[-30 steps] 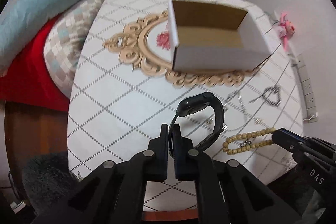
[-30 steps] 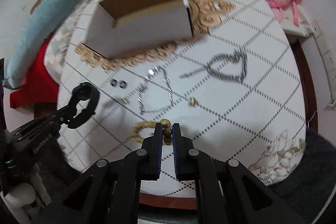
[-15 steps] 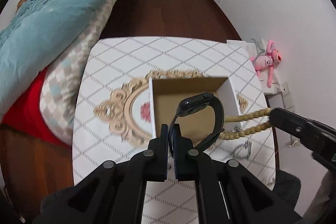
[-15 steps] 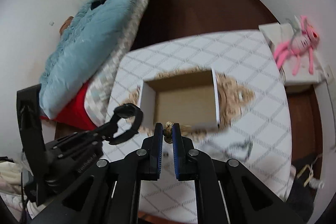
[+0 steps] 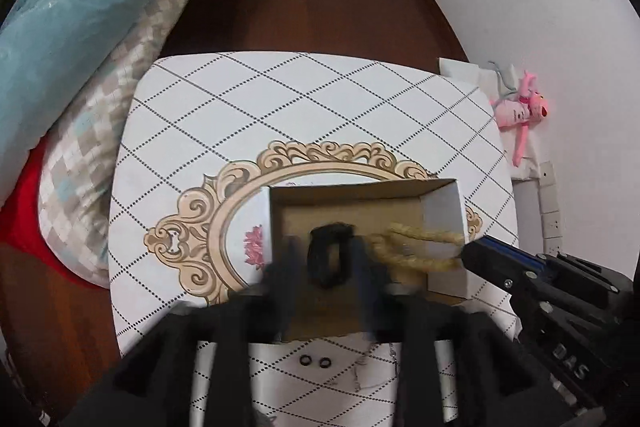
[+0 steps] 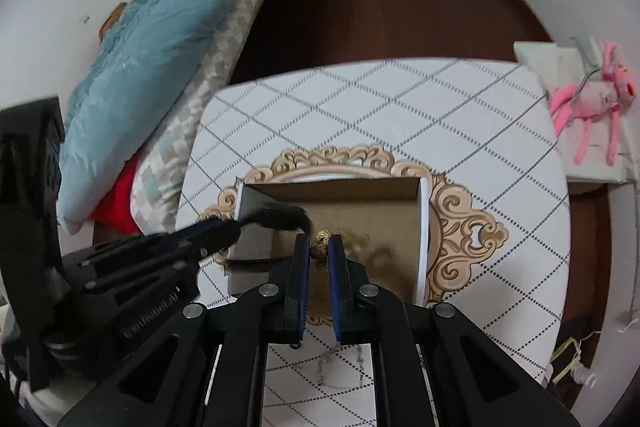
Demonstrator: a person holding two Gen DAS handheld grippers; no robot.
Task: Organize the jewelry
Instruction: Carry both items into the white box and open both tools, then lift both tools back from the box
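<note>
An open white cardboard box [image 5: 444, 203] [image 6: 423, 227] stands on the patterned table. My left gripper [image 5: 326, 259] is blurred with its fingers spread apart, and the black smartwatch [image 5: 330, 259] [image 6: 280, 217] sits between them over the box. In the right wrist view the watch hangs at the left fingertips [image 6: 224, 233] above the box's left wall. My right gripper [image 6: 320, 247] is shut on a tan bead bracelet [image 6: 322, 245] [image 5: 416, 247] and holds it over the box interior.
Two small black rings [image 5: 315, 361] and a thin silver chain [image 5: 360, 375] [image 6: 340, 363] lie on the table [image 5: 320, 99] in front of the box. A bed with a blue duvet [image 5: 80, 7] is on the left. A pink plush toy [image 6: 592, 99] lies at the right.
Both grippers have moved forward and down over the box. The left fingers have spread apart, loosening the watch. The right gripper still pinches the bead bracelet.
</note>
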